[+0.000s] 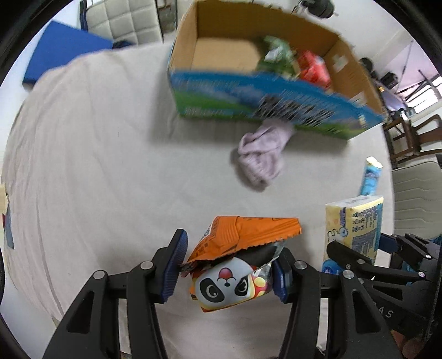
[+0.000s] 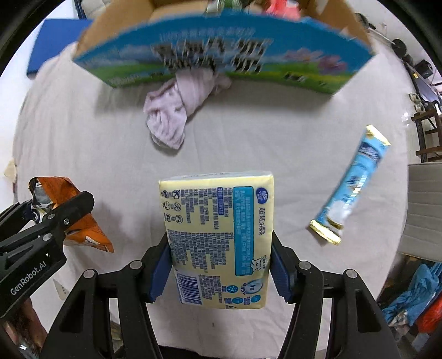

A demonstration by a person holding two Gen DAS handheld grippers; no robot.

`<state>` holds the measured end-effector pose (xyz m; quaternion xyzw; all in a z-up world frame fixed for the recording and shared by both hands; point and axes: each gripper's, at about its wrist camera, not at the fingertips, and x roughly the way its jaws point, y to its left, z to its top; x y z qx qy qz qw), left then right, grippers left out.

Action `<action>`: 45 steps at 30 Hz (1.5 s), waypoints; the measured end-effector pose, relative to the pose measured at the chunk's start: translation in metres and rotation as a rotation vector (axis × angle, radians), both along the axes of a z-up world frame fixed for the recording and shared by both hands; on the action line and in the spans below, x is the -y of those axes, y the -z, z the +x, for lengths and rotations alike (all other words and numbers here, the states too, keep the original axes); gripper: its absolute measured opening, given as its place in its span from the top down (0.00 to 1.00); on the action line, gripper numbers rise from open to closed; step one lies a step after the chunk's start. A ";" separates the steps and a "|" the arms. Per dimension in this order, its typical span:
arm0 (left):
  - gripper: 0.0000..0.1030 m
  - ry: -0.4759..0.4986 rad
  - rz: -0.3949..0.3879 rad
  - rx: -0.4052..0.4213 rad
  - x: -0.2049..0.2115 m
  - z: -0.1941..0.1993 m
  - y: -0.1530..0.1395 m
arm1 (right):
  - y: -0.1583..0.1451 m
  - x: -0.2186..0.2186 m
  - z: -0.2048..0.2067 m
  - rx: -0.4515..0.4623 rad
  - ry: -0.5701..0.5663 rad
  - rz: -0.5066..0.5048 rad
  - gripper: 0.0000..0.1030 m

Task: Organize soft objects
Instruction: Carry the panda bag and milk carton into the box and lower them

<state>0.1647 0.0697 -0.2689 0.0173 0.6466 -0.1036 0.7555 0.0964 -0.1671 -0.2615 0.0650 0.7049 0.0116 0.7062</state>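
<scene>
My left gripper [image 1: 225, 270] is shut on an orange panda snack bag [image 1: 234, 265], held above the table; it also shows in the right wrist view [image 2: 83, 229]. My right gripper [image 2: 221, 268] is shut on a yellow tissue pack [image 2: 221, 237], also seen in the left wrist view [image 1: 353, 229]. A cardboard box [image 1: 257, 99] with a blue-green front stands at the far side and holds green and red packets [image 1: 292, 60]. A crumpled lilac cloth [image 2: 176, 110] lies right in front of the box. A blue sachet [image 2: 353, 185] lies to the right.
The table is covered by a pale cloth [image 1: 96, 152]. A blue pad [image 1: 60, 55] lies at the far left. Chairs [image 1: 124, 22] stand beyond the table, and one [image 2: 425, 210] is at the right edge.
</scene>
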 end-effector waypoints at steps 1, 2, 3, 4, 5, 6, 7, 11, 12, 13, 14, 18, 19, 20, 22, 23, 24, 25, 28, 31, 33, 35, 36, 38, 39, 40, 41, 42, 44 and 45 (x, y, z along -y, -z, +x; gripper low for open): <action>0.50 0.009 -0.005 0.024 -0.002 0.001 -0.014 | -0.011 0.005 -0.002 0.015 0.005 0.004 0.38; 0.50 0.016 -0.010 0.037 0.007 0.000 -0.021 | -0.023 0.009 -0.004 0.031 0.006 0.002 0.37; 0.50 0.025 -0.014 0.057 0.008 0.000 -0.032 | -0.035 0.012 -0.007 0.047 0.005 0.000 0.38; 0.50 0.032 -0.016 0.076 0.006 0.000 -0.046 | -0.044 0.015 -0.006 0.057 0.007 0.003 0.38; 0.50 0.039 -0.018 0.088 0.013 -0.003 -0.057 | -0.054 0.013 -0.005 0.066 0.011 0.006 0.38; 0.50 0.047 -0.023 0.102 0.018 -0.004 -0.066 | -0.064 0.010 -0.005 0.075 0.013 0.007 0.37; 0.50 0.053 -0.026 0.117 0.019 -0.002 -0.076 | -0.068 0.000 -0.009 0.086 0.016 0.010 0.37; 0.50 0.067 -0.037 0.159 0.046 -0.013 -0.102 | -0.083 -0.001 -0.005 0.129 0.019 0.016 0.37; 0.50 0.070 -0.040 0.166 0.046 -0.012 -0.105 | -0.090 0.000 -0.005 0.142 0.023 0.019 0.37; 0.50 0.072 -0.043 0.170 0.047 -0.010 -0.109 | -0.088 -0.002 -0.002 0.149 0.026 0.020 0.38; 0.50 0.070 -0.047 0.172 0.047 -0.008 -0.109 | -0.089 -0.003 0.001 0.157 0.029 0.024 0.37; 0.50 0.066 -0.070 0.174 0.049 0.001 -0.116 | -0.098 -0.002 0.007 0.176 0.043 0.046 0.38; 0.50 0.069 -0.075 0.176 0.051 0.005 -0.118 | -0.100 -0.001 0.009 0.177 0.045 0.054 0.38; 0.50 0.073 -0.075 0.179 0.054 0.010 -0.117 | -0.103 -0.001 0.012 0.178 0.047 0.066 0.38; 0.50 0.079 -0.082 0.183 0.058 0.022 -0.120 | -0.106 0.002 0.020 0.186 0.051 0.079 0.38; 0.50 0.084 -0.084 0.183 0.059 0.027 -0.124 | -0.108 0.004 0.025 0.191 0.054 0.084 0.38; 0.50 0.089 -0.083 0.187 0.061 0.036 -0.126 | -0.111 0.007 0.033 0.195 0.056 0.088 0.38; 0.50 0.094 -0.078 0.191 0.064 0.045 -0.128 | -0.113 0.010 0.039 0.200 0.061 0.089 0.38; 0.50 0.107 -0.065 0.196 0.073 0.074 -0.127 | -0.117 0.021 0.068 0.219 0.073 0.073 0.37; 0.50 0.116 -0.051 0.191 0.082 0.114 -0.122 | -0.116 0.031 0.102 0.235 0.078 0.036 0.37; 0.50 0.120 -0.048 0.178 0.087 0.137 -0.116 | -0.112 0.035 0.129 0.236 0.074 0.012 0.37; 0.50 0.115 -0.043 0.155 0.092 0.164 -0.104 | -0.102 0.041 0.152 0.223 0.083 0.010 0.37; 0.50 0.116 -0.040 0.141 0.094 0.176 -0.098 | -0.093 0.045 0.167 0.209 0.090 0.007 0.37; 0.50 0.110 -0.034 0.107 0.099 0.202 -0.080 | -0.077 0.050 0.189 0.187 0.100 -0.004 0.37; 0.50 0.109 -0.030 0.087 0.101 0.215 -0.071 | -0.067 0.052 0.201 0.171 0.101 -0.011 0.37; 0.50 0.108 -0.027 0.068 0.103 0.227 -0.060 | -0.060 0.053 0.207 0.162 0.106 -0.015 0.37; 0.50 0.108 -0.023 0.054 0.105 0.236 -0.053 | -0.048 0.055 0.218 0.147 0.106 -0.018 0.37; 0.50 0.107 -0.014 0.037 0.107 0.248 -0.042 | -0.036 0.057 0.226 0.130 0.105 -0.025 0.37; 0.50 0.105 -0.002 0.009 0.110 0.267 -0.025 | -0.016 0.059 0.238 0.100 0.108 -0.035 0.37; 0.50 0.106 0.006 -0.006 0.111 0.277 -0.016 | -0.004 0.060 0.243 0.080 0.106 -0.039 0.37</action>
